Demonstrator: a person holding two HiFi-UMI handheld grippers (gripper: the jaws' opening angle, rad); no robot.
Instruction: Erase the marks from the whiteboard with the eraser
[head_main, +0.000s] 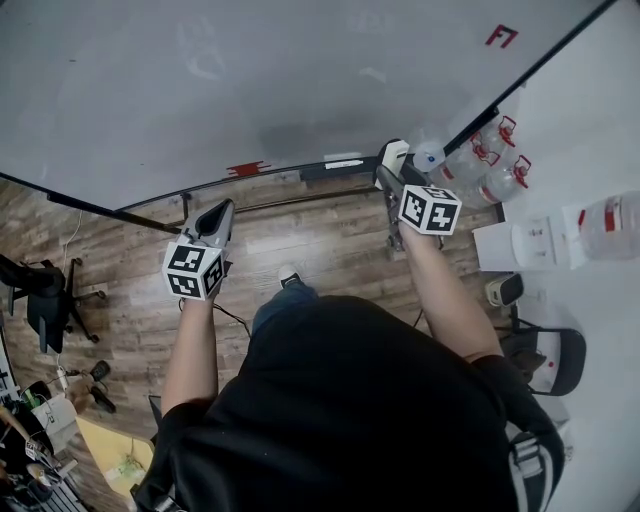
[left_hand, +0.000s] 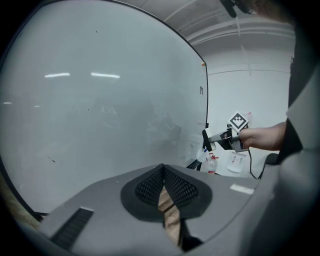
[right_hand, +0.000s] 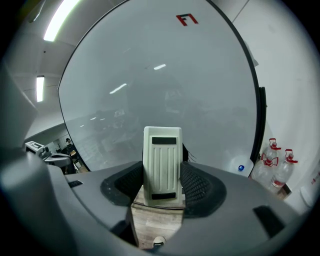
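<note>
The large whiteboard fills the top of the head view. A small red mark sits at its far upper right, and that same red mark shows near the top of the right gripper view. My right gripper is shut on the cream eraser, held just off the board's lower edge. From the left gripper view the eraser shows at the right, still apart from the board. My left gripper hangs lower left, shut with nothing in it.
A red marker and a dark tray lie along the board's bottom rail. Clear water bottles stand on the floor at the right beside white boxes. A black office chair stands at left.
</note>
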